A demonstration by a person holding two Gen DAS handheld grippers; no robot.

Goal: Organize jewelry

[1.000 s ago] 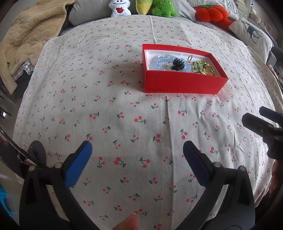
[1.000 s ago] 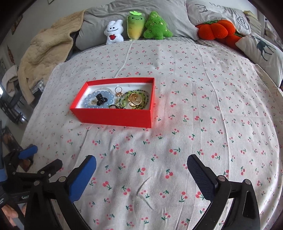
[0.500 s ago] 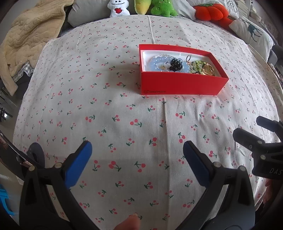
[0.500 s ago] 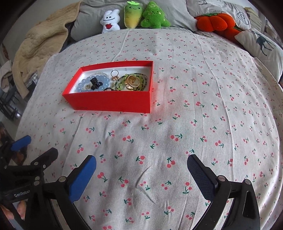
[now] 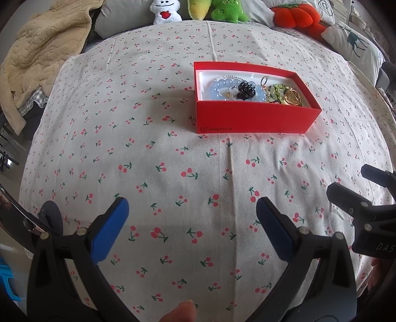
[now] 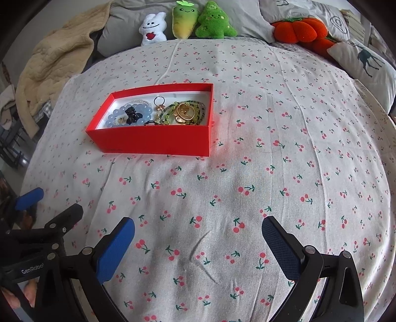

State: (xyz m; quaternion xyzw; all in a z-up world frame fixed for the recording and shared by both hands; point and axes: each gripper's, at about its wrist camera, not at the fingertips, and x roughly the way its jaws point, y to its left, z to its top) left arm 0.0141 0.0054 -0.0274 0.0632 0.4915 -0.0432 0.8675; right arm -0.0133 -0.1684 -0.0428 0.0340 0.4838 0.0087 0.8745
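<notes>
Red box (image 6: 158, 138) lidless on the cherry-print bedsheet (image 6: 247, 198), well ahead of both tongs; inside, a pale blue bead bracelet (image 6: 128, 116) with a black claw clip (image 6: 132, 114) lying on it, a small ring charm (image 6: 159, 101) in the middle, a green bead bracelet (image 6: 188, 112) curled round a gold piece (image 6: 184, 113) at the right end; same heap seen in the left view, blue bracelet (image 5: 222, 89) towards the box's left, gold piece (image 5: 293, 97) towards its right. No jewelry seen loose on the sheet; fits equally a box already gathered full and a box waiting to be sorted out, so no telling which. Left tongs (image 5: 191, 213) spread wide, holding nothing, low over the near sheet; right tongs (image 6: 198, 235) likewise wide and bare, just beside the left. Plush toys (image 6: 185, 22) and pillows along the far edge, beige blanket (image 6: 49, 64) at far left. For any pick from the box: best approached from above, clear of the near wall; pads closed on one strand only, since bracelets and clip overlap and would likely drag each other; slow lift, soft mattress likely to let the box tip under a sideways push.
</notes>
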